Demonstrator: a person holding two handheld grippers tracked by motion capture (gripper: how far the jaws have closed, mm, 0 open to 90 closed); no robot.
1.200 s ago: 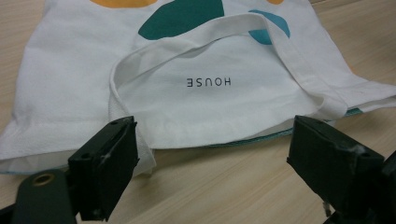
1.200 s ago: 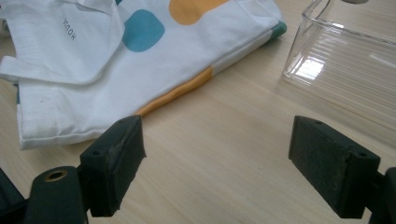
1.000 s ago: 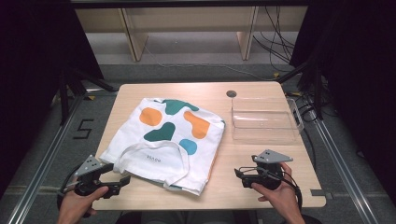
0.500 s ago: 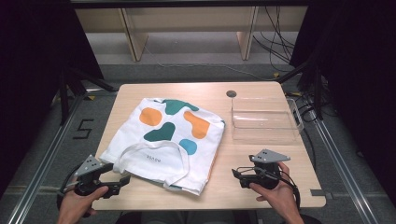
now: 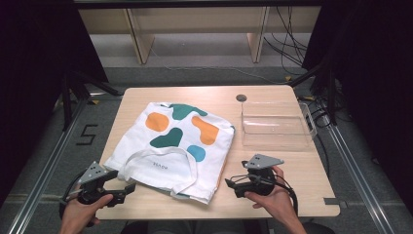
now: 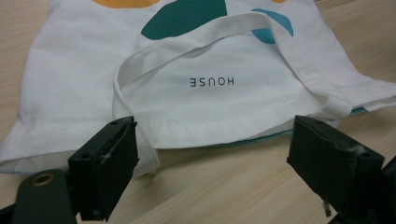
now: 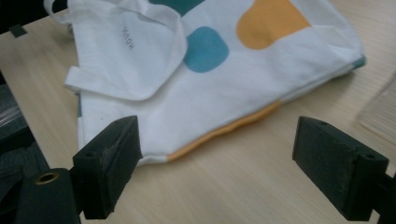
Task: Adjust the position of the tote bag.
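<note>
Wooden table (image 5: pixel 292 170), tote bag (image 5: pixel 175 146) unmoved, left claw (image 5: pixel 127 189) and right claw (image 5: pixel 233 183) both apart, positions barely changed.

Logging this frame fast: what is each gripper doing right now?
Left gripper: open, holding nothing, jaws just short of the tote bag.
Right gripper: open, holding nothing, facing the bag's corner.

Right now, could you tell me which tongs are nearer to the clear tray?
Right. The right tongs sit just in front of the clear tray; the left tongs are across the bag.
</note>
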